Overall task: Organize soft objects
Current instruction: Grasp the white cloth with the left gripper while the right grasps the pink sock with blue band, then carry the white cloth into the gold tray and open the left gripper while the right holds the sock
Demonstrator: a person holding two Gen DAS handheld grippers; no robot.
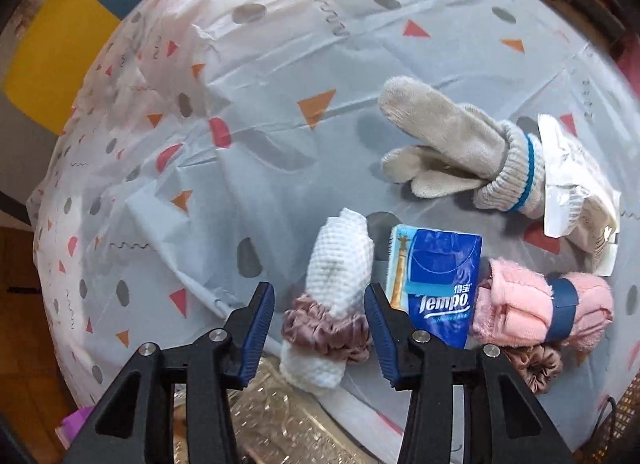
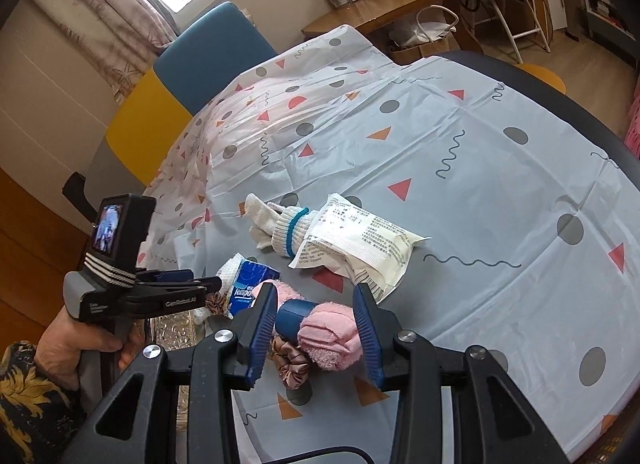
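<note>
The left gripper (image 1: 320,320) hangs over the near edge of the table with its jaws parted around a rolled white waffle-weave cloth (image 1: 340,264). There is a clear gap on either side, so it is released, not grasping. The right gripper (image 2: 316,324) straddles a rolled pink fleece bundle (image 2: 328,340) bound with a blue band (image 2: 290,320). Its pads seem to stand just off the fleece, though the view is too oblique to be sure they are not touching.

The main risk is at the left. A mauve scrunchie (image 1: 328,332) rings the white roll near its lower end, and the Tempo tissue pack (image 1: 436,280) lies just beside the right pad. A careless close could catch the pack's edge or pinch the scrunchie alone, letting the cloth slip out or unroll. The roll also sits near the table's edge, so a nudge could tip it off.

At the right, a second, bronze scrunchie (image 2: 290,368) lies against the pink bundle and could be dragged along.

The soft things cluster at the near side of the patterned tablecloth (image 2: 500,191). A beige mitten (image 1: 452,147) with a blue-striped cuff lies farther back, touching a white plastic packet (image 1: 560,179).
</note>
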